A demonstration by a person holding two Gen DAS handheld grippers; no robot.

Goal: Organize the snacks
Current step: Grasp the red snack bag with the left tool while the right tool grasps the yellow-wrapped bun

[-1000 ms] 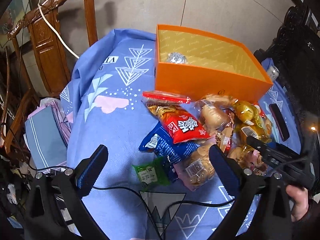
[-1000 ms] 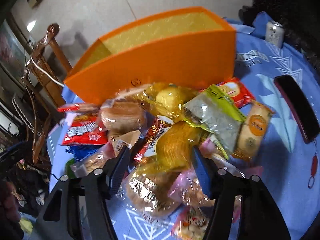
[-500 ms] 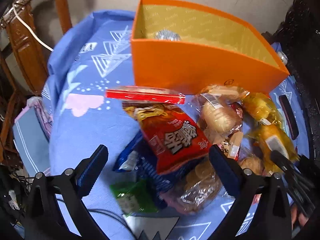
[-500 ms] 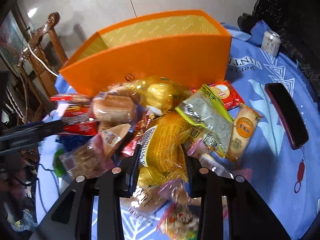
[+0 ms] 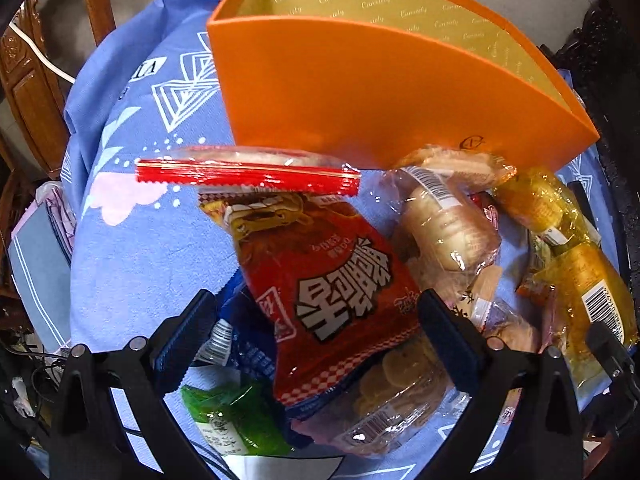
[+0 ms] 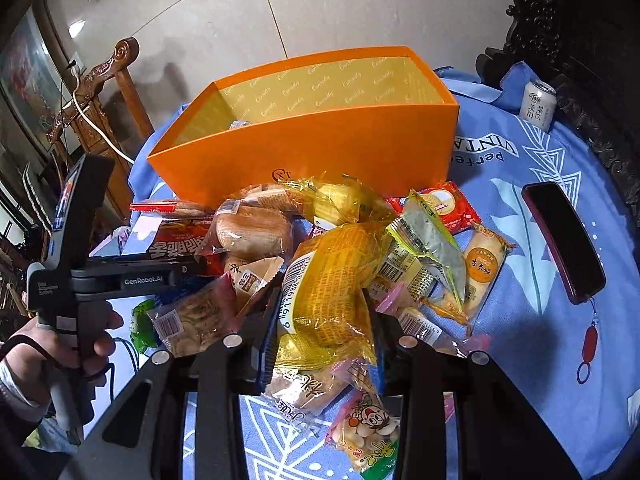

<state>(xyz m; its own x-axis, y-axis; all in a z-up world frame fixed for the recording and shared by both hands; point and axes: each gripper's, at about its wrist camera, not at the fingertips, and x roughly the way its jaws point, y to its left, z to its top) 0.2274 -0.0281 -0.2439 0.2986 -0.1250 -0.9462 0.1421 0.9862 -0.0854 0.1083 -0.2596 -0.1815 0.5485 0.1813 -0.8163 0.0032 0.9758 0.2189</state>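
Observation:
A pile of wrapped snacks lies on the blue tablecloth [image 5: 152, 264] in front of an orange box [image 5: 380, 92]. My left gripper [image 5: 316, 316] is open and points steeply down, one finger on each side of a red snack packet [image 5: 320, 280] without pressing it. In the right wrist view my right gripper [image 6: 324, 312] is shut on a yellow snack packet [image 6: 328, 276], held a little above the pile. That yellow packet [image 5: 580, 280] also shows at the right edge of the left wrist view. Inside the orange box [image 6: 320, 152] lies a small silver-wrapped item [image 6: 240, 124].
A dark red phone [image 6: 564, 240] lies right of the pile and a drink can [image 6: 538, 104] stands at the back right. A carved wooden chair [image 6: 100, 92] with a white cable stands behind the table on the left. A hand [image 6: 60, 344] holds the left gripper's handle.
My left gripper has come down and closer until its fingers straddle the red packet. My right gripper has closed on the yellow packet and raised it slightly.

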